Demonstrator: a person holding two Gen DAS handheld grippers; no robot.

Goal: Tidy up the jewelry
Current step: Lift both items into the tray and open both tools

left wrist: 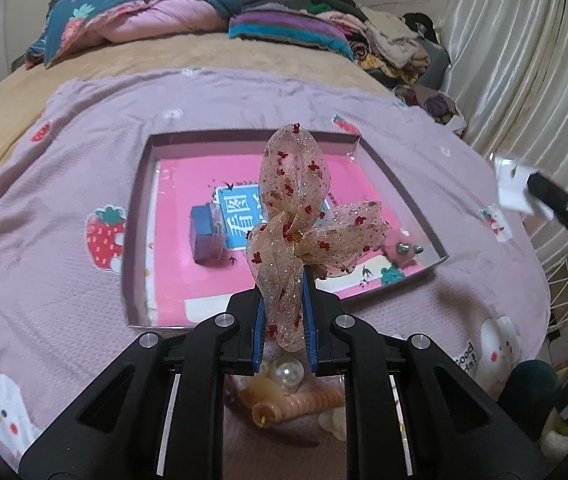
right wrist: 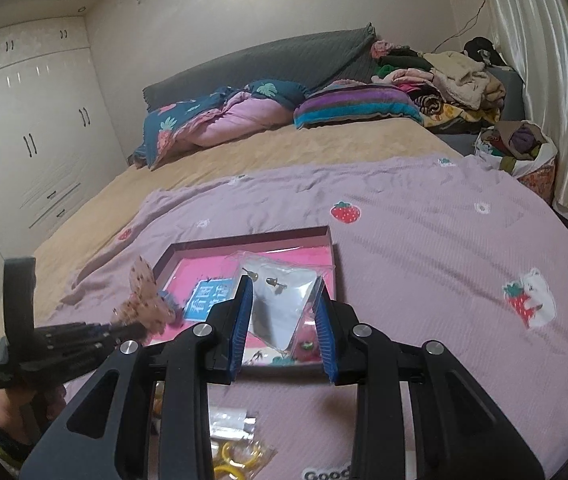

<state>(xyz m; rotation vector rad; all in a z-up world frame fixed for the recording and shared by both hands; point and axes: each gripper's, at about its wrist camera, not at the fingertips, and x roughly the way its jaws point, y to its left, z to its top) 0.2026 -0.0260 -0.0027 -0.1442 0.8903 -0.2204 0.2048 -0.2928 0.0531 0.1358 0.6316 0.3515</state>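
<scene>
My left gripper (left wrist: 284, 316) is shut on a sheer peach bow hair clip (left wrist: 304, 220) with red specks, held above the near edge of the shallow box (left wrist: 135, 240) with a pink floor. My right gripper (right wrist: 284, 320) is shut on a clear plastic bag of earrings (right wrist: 279, 300), held over the box's (right wrist: 251, 238) near right part. The box holds a dark blue case (left wrist: 203, 236), a blue card (left wrist: 237, 216) and a pink-green trinket (left wrist: 402, 252). The right gripper shows at the right edge of the left wrist view (left wrist: 524, 188); the left gripper with the bow (right wrist: 143, 300) shows at the left in the right wrist view.
The box lies on a lilac strawberry-print blanket (left wrist: 63, 168) over a bed. Below my left gripper lie pearl and shell-shaped clips (left wrist: 288, 396). Below my right gripper lie small bags with yellow rings (right wrist: 239, 456). Pillows and folded clothes (right wrist: 444, 76) are at the far end; curtains (right wrist: 556, 80) hang right.
</scene>
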